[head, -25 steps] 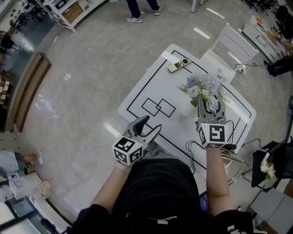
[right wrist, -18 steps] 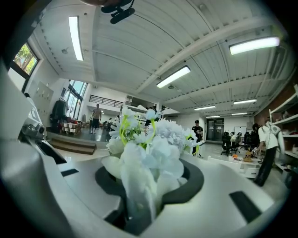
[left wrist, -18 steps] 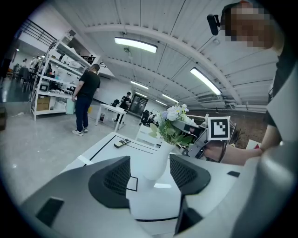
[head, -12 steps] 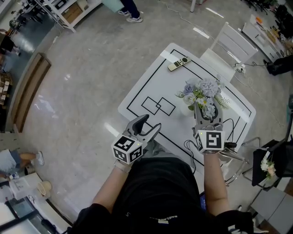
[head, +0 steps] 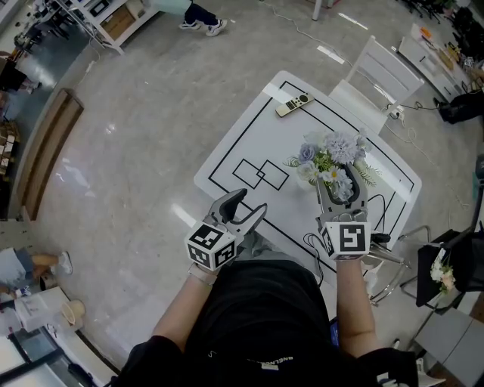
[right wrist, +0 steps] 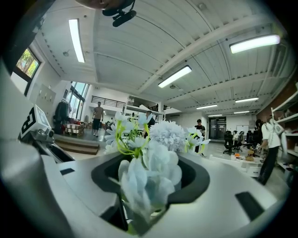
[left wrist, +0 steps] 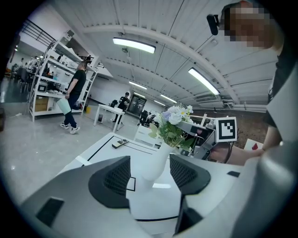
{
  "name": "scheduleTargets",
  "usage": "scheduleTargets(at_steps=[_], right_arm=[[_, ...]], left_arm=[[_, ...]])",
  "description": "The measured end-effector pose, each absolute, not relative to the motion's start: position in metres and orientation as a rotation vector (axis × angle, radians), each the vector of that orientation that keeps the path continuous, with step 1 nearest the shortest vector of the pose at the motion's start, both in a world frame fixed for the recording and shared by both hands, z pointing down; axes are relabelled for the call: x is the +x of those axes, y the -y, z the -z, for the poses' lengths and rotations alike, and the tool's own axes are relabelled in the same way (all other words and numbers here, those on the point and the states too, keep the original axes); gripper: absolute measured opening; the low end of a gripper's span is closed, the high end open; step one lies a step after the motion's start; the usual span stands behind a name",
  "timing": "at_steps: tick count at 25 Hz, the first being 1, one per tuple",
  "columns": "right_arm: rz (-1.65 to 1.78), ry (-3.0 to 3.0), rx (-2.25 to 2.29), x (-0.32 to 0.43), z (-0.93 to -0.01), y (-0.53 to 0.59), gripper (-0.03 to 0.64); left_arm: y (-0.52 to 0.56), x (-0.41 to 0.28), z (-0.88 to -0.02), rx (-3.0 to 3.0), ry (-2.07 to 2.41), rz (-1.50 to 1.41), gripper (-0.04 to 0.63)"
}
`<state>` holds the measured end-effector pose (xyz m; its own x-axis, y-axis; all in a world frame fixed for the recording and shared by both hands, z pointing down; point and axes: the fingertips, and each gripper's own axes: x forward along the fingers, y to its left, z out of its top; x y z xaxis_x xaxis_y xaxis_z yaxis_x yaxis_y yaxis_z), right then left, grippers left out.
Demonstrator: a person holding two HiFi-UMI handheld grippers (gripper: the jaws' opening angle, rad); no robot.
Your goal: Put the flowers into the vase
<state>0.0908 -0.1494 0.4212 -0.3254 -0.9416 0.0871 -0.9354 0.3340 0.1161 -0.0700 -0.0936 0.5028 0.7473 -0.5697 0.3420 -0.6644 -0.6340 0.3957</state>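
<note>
A bouquet of pale blue, white and lilac flowers [head: 330, 155] stands in a white vase [left wrist: 156, 160] on the white table [head: 249, 136]. In the head view the blooms mostly hide the vase. My right gripper [head: 342, 183] is level with the blooms and its jaws are opening. One pale blue flower [right wrist: 151, 174] sits loosely between them, and the pads do not press on it. My left gripper [head: 252, 202] hovers open and empty at the table's near edge, pointing at the vase.
A remote control [head: 295, 106] lies at the table's far corner, and black lines mark rectangles [head: 261, 176] on the top. A white chair [head: 382, 72] stands behind the table. Black cables [head: 318, 246] trail over the near right edge. A person [head: 198, 13] walks at the far side.
My right gripper has drawn back toward me and its jaws have spread. The bouquet has stayed in the vase, shifting slightly left. My left gripper has not moved.
</note>
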Motion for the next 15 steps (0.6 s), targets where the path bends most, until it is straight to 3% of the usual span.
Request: scheduleTargets(at_steps=[15], right_arm=[[0.084,2.448,1.722,0.091,-0.405,0.134,0.239]], left_arm=[[0.093,-0.058,-0.501,2.475,0.875,-0.273,0.247]])
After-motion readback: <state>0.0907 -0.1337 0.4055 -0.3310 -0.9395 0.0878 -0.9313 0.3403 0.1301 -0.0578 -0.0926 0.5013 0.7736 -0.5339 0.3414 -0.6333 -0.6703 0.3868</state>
